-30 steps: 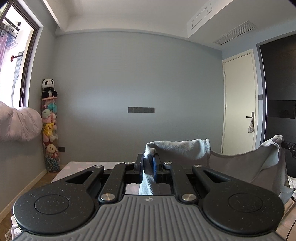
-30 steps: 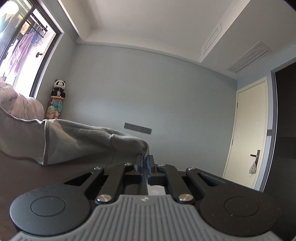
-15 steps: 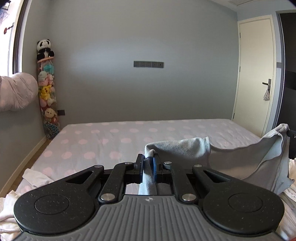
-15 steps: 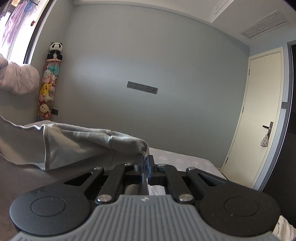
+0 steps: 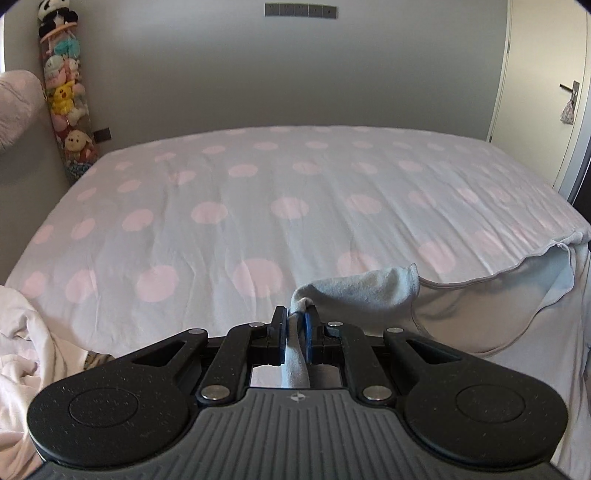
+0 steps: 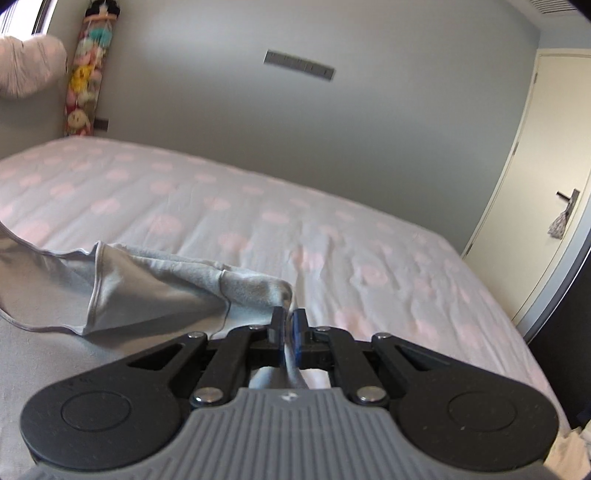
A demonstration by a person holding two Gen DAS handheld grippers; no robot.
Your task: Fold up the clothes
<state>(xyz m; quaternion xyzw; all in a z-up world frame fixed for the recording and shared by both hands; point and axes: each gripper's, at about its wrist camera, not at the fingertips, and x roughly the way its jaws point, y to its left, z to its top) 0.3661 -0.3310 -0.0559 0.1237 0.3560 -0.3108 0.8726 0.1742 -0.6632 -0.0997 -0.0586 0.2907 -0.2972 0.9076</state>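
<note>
Your left gripper (image 5: 297, 318) has its jaws pinched on one bunched corner of the grey garment (image 5: 476, 295), and your right gripper (image 6: 289, 320) pinches another corner. The cloth sags between them, above the polka-dot bed sheet (image 5: 258, 192). White clothes (image 5: 22, 332) are heaped at the bed's near left.

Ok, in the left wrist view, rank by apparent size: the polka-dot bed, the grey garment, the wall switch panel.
1. Polka-dot bed
2. Grey garment, though nearness to the camera enlarges it
3. Wall switch panel
</note>
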